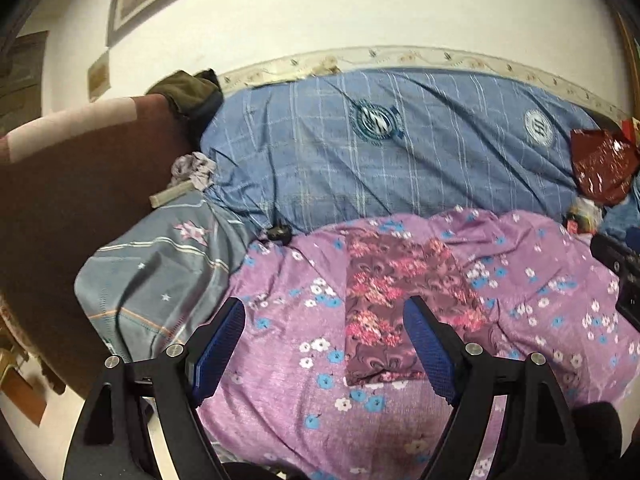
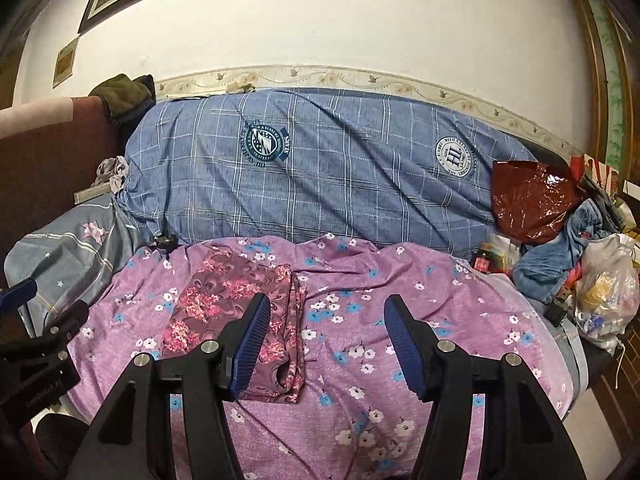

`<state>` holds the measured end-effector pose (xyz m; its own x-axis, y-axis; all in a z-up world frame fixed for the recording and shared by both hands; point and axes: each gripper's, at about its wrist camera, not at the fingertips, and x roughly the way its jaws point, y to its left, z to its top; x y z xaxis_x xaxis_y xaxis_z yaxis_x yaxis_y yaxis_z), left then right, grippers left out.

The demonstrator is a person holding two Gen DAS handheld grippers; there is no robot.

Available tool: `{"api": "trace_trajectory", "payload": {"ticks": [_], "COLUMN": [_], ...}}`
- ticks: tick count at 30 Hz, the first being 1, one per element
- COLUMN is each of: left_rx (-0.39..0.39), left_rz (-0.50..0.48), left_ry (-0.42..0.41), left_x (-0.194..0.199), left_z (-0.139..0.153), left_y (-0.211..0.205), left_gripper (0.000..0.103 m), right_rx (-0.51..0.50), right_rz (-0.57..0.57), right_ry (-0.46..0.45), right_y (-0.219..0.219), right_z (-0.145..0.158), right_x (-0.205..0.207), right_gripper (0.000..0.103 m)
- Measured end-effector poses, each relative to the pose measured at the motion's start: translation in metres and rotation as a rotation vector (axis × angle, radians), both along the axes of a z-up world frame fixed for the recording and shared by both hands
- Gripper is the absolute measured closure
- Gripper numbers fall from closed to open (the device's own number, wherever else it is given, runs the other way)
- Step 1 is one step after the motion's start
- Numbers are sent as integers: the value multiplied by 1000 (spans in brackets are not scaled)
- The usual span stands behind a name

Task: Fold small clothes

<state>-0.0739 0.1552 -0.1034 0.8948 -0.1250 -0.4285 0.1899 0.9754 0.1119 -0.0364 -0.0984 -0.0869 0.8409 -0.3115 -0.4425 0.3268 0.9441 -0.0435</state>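
The folded garment [image 2: 236,300] was maroon with pink flowers. The bedsheet [image 2: 400,320] was purple with white and blue blossoms; the quilt [image 2: 340,184] was blue plaid with round emblems.

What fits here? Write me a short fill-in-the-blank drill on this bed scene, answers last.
1. The folded floral garment lies on a ____ flowered sheet.
2. Behind it is a blue checked ____.
3. Both the left gripper and the right gripper hold ____.
4. The shiny red bag sits at the bed's ____ side.

Answers: purple; quilt; nothing; right
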Motion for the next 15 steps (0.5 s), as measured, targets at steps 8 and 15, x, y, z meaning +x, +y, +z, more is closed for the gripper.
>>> {"api": "trace_trajectory", "payload": {"ticks": [8,15], "left_rx": [-54,-1], "left_rz": [-6,21], "left_ry": [-4,-12], "left_x": [-11,-12], "left_z": [16,20], "left_y": [12,12], "left_gripper": [21,21], "right_rx": [7,2], "right_rz": [-5,3], "right_ry": [-24,-37], "right_y": [-1,2], "right_z": [8,13], "right_x": [-7,-10], "right_gripper": [42,42]}}
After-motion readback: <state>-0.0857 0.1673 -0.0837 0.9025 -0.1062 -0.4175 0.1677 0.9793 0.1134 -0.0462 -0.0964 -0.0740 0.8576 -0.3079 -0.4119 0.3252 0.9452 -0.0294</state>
